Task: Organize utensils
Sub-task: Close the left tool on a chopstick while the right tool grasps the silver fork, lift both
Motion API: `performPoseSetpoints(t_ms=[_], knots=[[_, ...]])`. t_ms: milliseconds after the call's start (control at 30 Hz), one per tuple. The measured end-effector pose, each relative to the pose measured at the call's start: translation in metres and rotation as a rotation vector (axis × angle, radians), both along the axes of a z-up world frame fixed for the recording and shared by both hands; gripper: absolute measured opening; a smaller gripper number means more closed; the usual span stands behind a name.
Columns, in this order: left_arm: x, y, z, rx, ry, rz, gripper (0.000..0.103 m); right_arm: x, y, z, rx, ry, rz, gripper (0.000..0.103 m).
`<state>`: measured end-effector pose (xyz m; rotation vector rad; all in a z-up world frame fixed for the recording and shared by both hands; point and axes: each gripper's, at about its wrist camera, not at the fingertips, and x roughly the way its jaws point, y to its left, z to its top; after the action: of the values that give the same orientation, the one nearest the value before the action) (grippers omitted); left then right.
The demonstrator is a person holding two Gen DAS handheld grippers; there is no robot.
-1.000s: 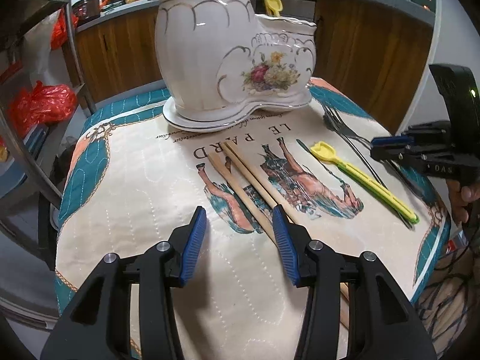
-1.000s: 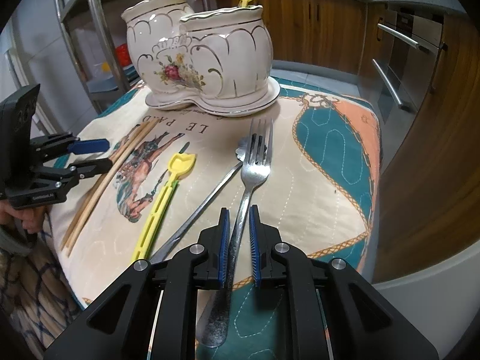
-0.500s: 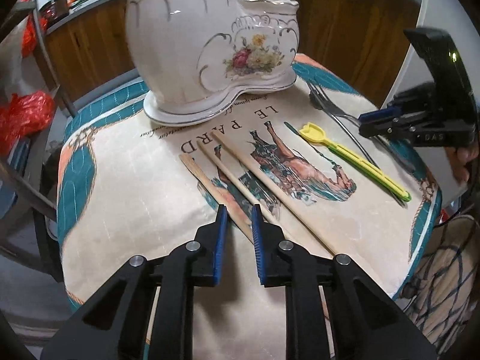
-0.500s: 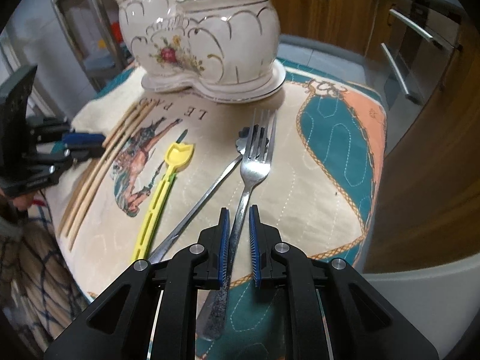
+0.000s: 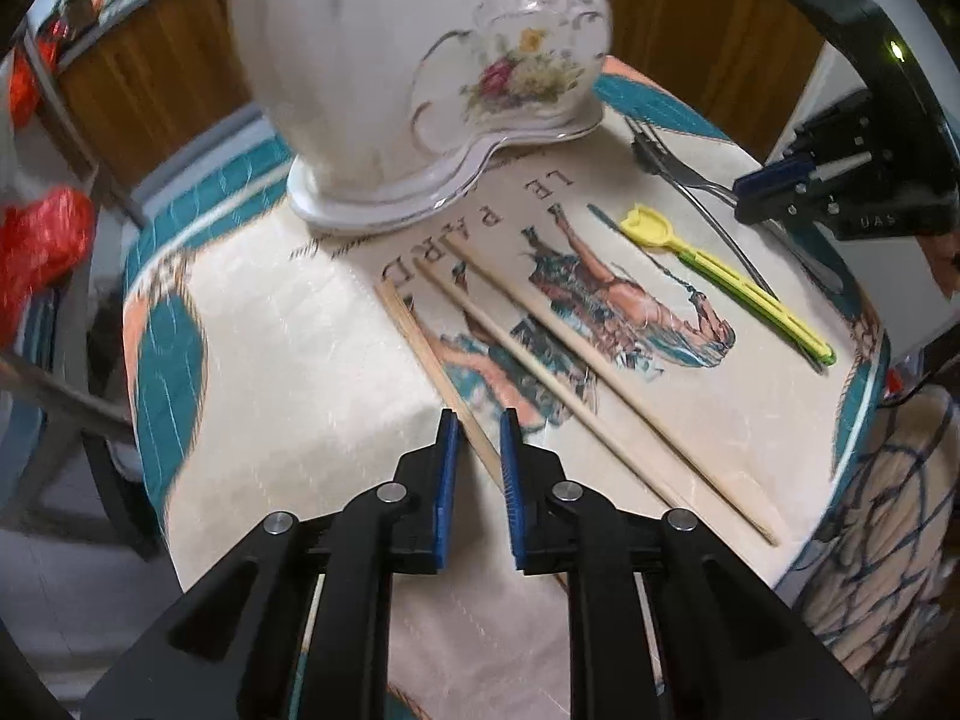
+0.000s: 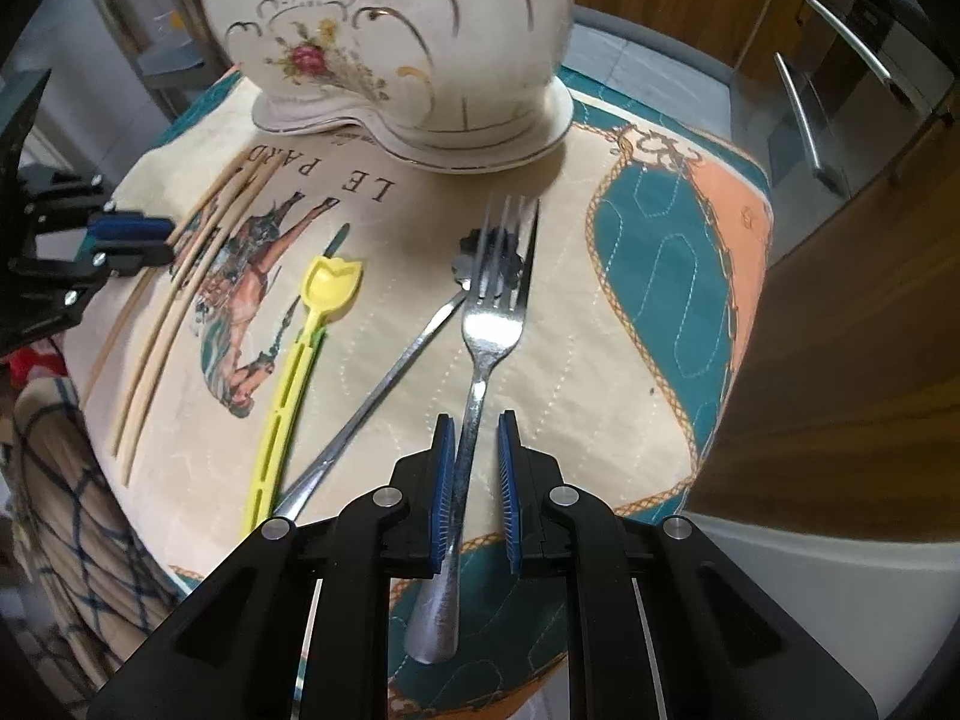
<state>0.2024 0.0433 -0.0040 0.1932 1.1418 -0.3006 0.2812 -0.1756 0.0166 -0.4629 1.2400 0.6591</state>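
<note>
A white floral ceramic utensil holder [image 5: 420, 78] stands at the back of the printed cloth [image 5: 288, 360]; it also shows in the right wrist view [image 6: 408, 42]. Three wooden chopsticks lie on the cloth. My left gripper [image 5: 478, 420] is shut on the leftmost chopstick [image 5: 420, 336] and holds it just above the cloth. My right gripper [image 6: 475, 429] is shut on the handle of a steel fork [image 6: 492, 312], lifted slightly. A yellow plastic spoon [image 6: 300, 354] and a thin steel spoon [image 6: 384, 384] lie to the fork's left.
Two chopsticks [image 5: 576, 372] stay on the cloth beside the held one. Wooden cabinets [image 6: 840, 330] stand close on the right of the table. A metal rack with red bags [image 5: 42, 240] stands to the left. A plaid cloth [image 6: 54, 480] hangs at the near edge.
My left gripper has closed from wide open onto the leftmost chopstick and drawn it away from the other two. My right gripper has lifted the fork and moved closer to the holder.
</note>
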Motion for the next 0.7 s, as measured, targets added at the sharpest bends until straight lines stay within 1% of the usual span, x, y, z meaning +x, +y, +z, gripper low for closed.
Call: performPoseSetpoints(t_ms=[67, 100, 233, 267, 333, 400, 433, 467, 500, 567, 600, 633, 667, 700], knots=[[-0.001, 0.003, 0.001, -0.001, 0.027, 0.019, 0.029, 0.004, -0.001, 0.0, 0.0, 0.016, -0.015, 0.017], [0.0, 0.005, 0.001, 0.0, 0.045, 0.033, 0.031, 0.005, 0.0, -0.001, -0.01, 0.02, -0.021, 0.018], [0.006, 0.006, 0.001, -0.005, 0.133, 0.08, 0.046, 0.01, 0.009, -0.001, -0.075, 0.043, -0.044, 0.02], [0.007, 0.004, 0.001, -0.002, 0.15, 0.092, 0.048, 0.011, 0.011, -0.002, -0.093, 0.044, -0.046, 0.021], [0.012, -0.001, 0.0, 0.029, 0.186, 0.124, 0.048, 0.012, 0.018, -0.003, -0.149, 0.035, -0.047, 0.025], [0.018, -0.01, 0.0, 0.053, 0.206, 0.153, 0.048, 0.013, 0.022, -0.003, -0.182, 0.028, -0.057, 0.027], [0.02, -0.013, 0.0, 0.07, 0.209, 0.169, 0.047, 0.011, 0.021, -0.003, -0.185, 0.026, -0.058, 0.027], [0.022, -0.017, 0.0, 0.072, 0.207, 0.177, 0.042, 0.012, 0.021, -0.003, -0.186, 0.024, -0.061, 0.027], [0.023, -0.019, 0.001, 0.072, 0.207, 0.186, 0.038, 0.012, 0.02, -0.003, -0.182, 0.022, -0.064, 0.027], [0.023, -0.024, 0.002, 0.073, 0.204, 0.188, 0.023, 0.012, 0.015, -0.004, -0.156, 0.021, -0.074, 0.025], [0.022, -0.027, 0.003, 0.076, 0.2, 0.185, 0.019, 0.011, 0.013, -0.004, -0.135, 0.024, -0.077, 0.022], [0.021, -0.029, 0.003, 0.079, 0.195, 0.181, 0.013, 0.01, 0.01, -0.004, -0.112, 0.027, -0.082, 0.02], [0.021, -0.033, 0.004, 0.08, 0.191, 0.182, 0.009, 0.009, 0.008, -0.003, -0.095, 0.028, -0.087, 0.018], [0.019, -0.032, 0.005, 0.073, 0.186, 0.185, 0.008, 0.007, 0.004, -0.003, -0.072, 0.028, -0.09, 0.011]])
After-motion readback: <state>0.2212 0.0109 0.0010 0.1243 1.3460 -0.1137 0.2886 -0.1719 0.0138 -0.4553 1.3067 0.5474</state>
